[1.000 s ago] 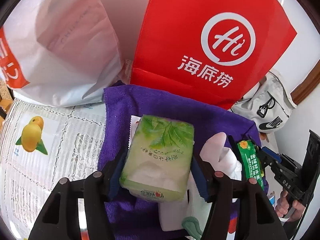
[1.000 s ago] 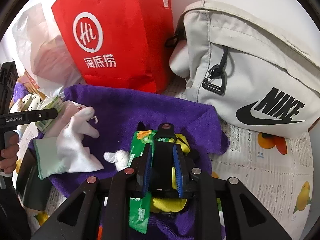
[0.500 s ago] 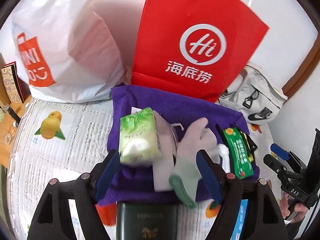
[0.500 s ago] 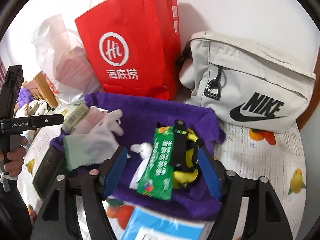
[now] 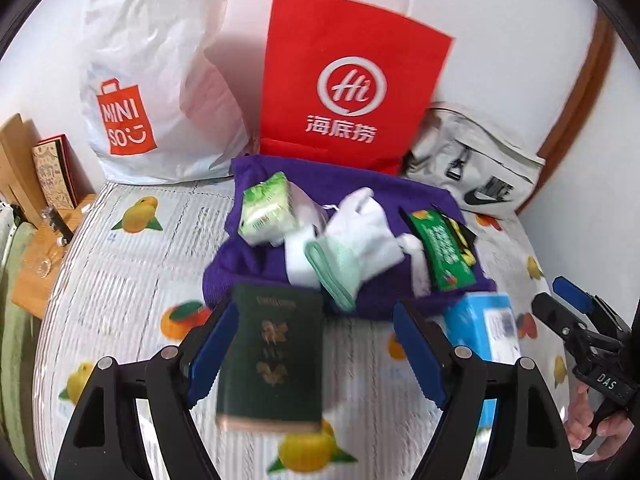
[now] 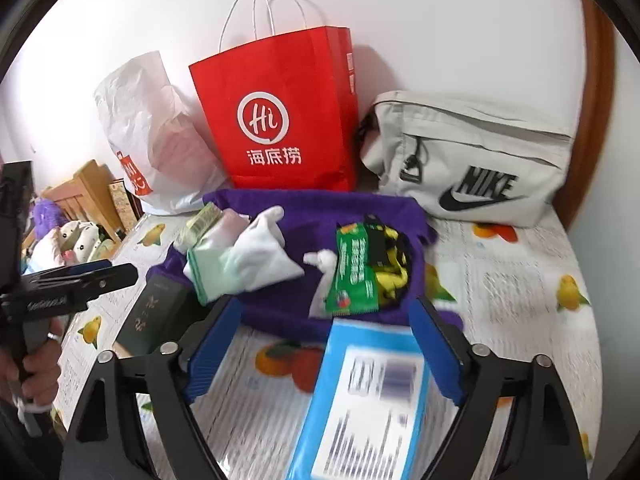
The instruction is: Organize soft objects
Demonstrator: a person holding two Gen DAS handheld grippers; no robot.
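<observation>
Towel (image 5: 280, 264), purple and single, lies on the fruit-print tablecloth (image 5: 120, 280) carrying one green tissue pack (image 5: 266, 206), one white glove (image 5: 360, 236), one green sachet (image 6: 354, 270) and one yellow-black strap (image 6: 390, 264). One dark green booklet (image 5: 276, 360) and one blue packet (image 6: 372, 396) lie just in front. A second ago each gripper clamped an item; now the left gripper (image 5: 316, 354) and right gripper (image 6: 324, 346) gape apart, pulled back. Three bags line the white wall: red bag (image 6: 280, 112), white plastic bag (image 5: 160, 80), grey Nike pouch (image 6: 472, 156).
</observation>
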